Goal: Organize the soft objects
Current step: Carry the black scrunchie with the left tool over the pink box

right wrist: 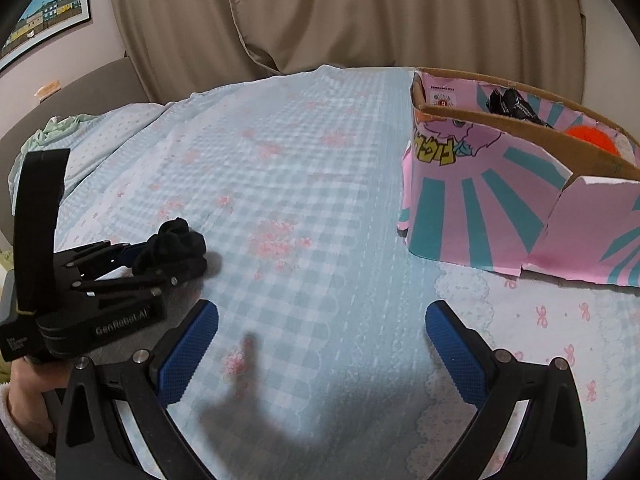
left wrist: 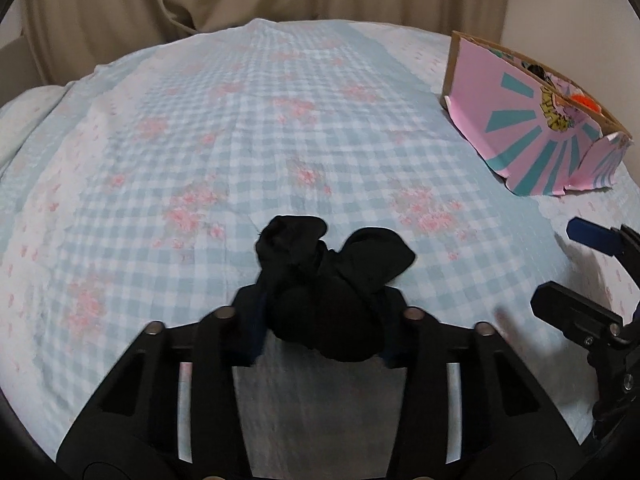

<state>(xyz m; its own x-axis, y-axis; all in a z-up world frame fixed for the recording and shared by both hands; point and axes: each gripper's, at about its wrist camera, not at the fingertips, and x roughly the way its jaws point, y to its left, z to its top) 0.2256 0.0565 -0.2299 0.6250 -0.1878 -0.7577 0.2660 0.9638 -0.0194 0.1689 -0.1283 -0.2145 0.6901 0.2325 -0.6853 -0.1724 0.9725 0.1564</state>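
A bunched black sock (left wrist: pixel 332 264) lies on the blue checked bedcover (left wrist: pixel 280 120), and my left gripper (left wrist: pixel 320 320) is shut on its near end, so that end is hidden between the pads. In the right wrist view the same left gripper (right wrist: pixel 180 258) sits at the left with the sock (right wrist: pixel 176 240) bulging from its tip. My right gripper (right wrist: pixel 322 316) stands open just above the cover, with nothing between its blue pads (right wrist: pixel 188 352). It also shows at the right edge of the left wrist view (left wrist: pixel 576 272).
A pink and teal cardboard box (right wrist: pixel 480 200) stands on the bed at the right, holding a black item (right wrist: pixel 508 104) and something orange (right wrist: pixel 592 140). Beige curtains (right wrist: pixel 360 12) hang behind the bed. A hand (right wrist: pixel 28 396) holds the left gripper's handle.
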